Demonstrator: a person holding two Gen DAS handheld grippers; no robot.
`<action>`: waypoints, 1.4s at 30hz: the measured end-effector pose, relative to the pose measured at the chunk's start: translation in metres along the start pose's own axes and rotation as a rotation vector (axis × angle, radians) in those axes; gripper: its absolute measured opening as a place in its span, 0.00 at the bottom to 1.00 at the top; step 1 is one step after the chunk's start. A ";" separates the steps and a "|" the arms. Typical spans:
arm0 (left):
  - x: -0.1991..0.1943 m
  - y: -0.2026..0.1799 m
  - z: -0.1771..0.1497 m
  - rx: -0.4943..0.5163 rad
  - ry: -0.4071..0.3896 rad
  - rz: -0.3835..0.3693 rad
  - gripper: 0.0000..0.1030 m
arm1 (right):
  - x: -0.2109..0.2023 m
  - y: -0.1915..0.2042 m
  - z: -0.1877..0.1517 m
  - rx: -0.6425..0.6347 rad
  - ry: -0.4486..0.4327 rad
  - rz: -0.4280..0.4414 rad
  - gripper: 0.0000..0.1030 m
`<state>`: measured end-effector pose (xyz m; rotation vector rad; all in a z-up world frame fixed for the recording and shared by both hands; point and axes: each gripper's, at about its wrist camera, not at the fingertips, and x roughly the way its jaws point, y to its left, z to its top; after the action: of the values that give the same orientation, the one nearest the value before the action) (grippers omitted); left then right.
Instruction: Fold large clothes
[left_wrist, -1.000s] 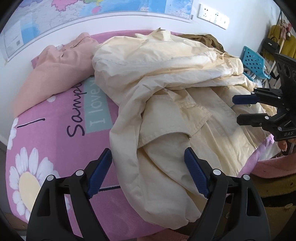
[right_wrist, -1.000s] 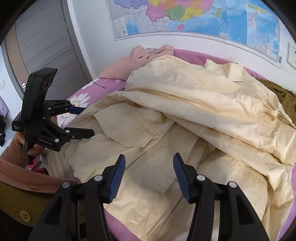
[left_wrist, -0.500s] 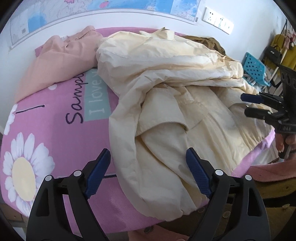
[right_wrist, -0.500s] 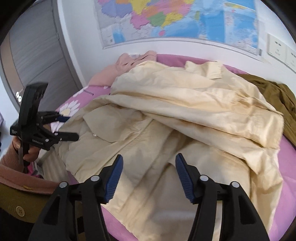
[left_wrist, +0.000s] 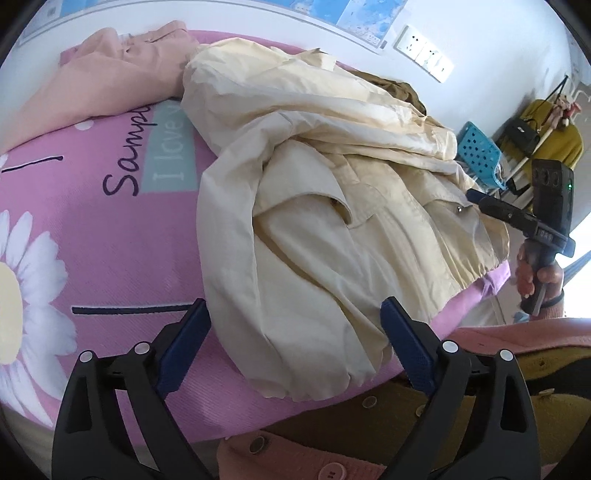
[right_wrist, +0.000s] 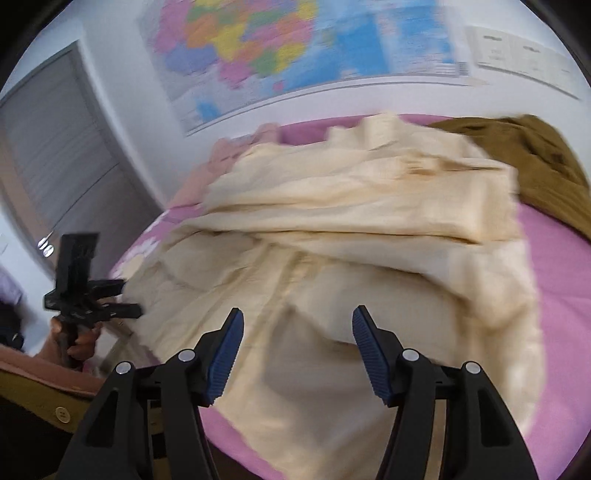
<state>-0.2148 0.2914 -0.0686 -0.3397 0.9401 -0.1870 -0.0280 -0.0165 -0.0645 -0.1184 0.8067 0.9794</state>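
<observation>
A large cream jacket (left_wrist: 332, 221) lies crumpled on the pink bed sheet (left_wrist: 110, 240), its chest pockets facing up. My left gripper (left_wrist: 293, 306) hovers over the near end of a sleeve at the bed's front edge. Its jaws are opening and the pads touch no cloth. My right gripper (right_wrist: 298, 314) stands open above the jacket's (right_wrist: 351, 240) lower front, holding nothing; this view is blurred by motion. In the left wrist view the right gripper (left_wrist: 480, 197) sits at the jacket's right hem. The left gripper (right_wrist: 125, 299) shows at the far left of the right wrist view.
A pink garment (left_wrist: 110, 81) lies at the back left of the bed and an olive-brown one (right_wrist: 535, 155) at the back right. A blue perforated stool (left_wrist: 476, 151) and a clothes rack stand beyond the bed's right side. A map hangs above the bed. A grey door (right_wrist: 55, 166) is at the left.
The left jaws have spread wider and that gripper has sunk toward the bed's front edge. The right gripper has swung to the right along the jacket, bringing more of the olive garment into view.
</observation>
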 end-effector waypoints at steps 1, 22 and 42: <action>0.001 -0.001 -0.001 -0.003 0.000 -0.008 0.89 | 0.010 0.010 0.002 -0.028 0.014 0.022 0.58; 0.022 -0.016 -0.004 0.003 0.018 -0.130 0.95 | -0.067 -0.133 -0.047 0.426 -0.104 -0.127 0.86; -0.004 -0.006 0.016 -0.106 -0.048 -0.165 0.22 | -0.040 -0.086 -0.073 0.388 -0.073 0.276 0.22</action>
<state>-0.2037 0.2898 -0.0548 -0.5186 0.8760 -0.2795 -0.0136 -0.1254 -0.1120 0.3699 0.9470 1.0603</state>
